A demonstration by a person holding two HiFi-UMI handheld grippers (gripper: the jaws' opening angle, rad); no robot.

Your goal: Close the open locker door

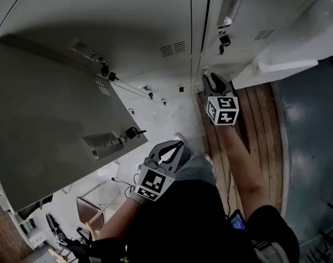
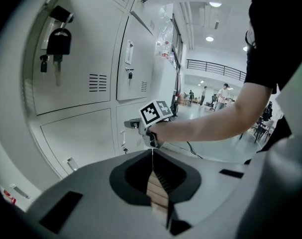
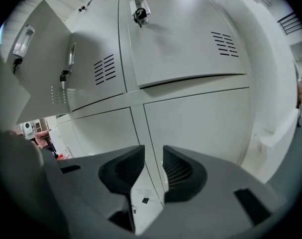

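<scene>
The open locker door (image 1: pixel 51 119) is a large grey panel swung out at the left of the head view, with a handle plate and key (image 1: pixel 108 141) on it. In the right gripper view the open door (image 3: pixel 39 78) stands at the upper left. My left gripper (image 1: pixel 174 148) hangs to the right of the door's edge, apart from it, jaws shut on nothing (image 2: pixel 152 153). My right gripper (image 1: pixel 213 80) is held out toward the closed lockers; its jaws stand a little apart with nothing between them (image 3: pixel 153 156), facing the post between two lower doors.
Closed grey lockers (image 3: pixel 180 39) with keys and vents fill the wall ahead. A white bench or ledge (image 1: pixel 287 53) juts out at the right over a wooden floor strip (image 1: pixel 254 119). Chairs and cables (image 1: pixel 89 207) lie on the floor below the open door. People stand far off in the hall (image 2: pixel 223 93).
</scene>
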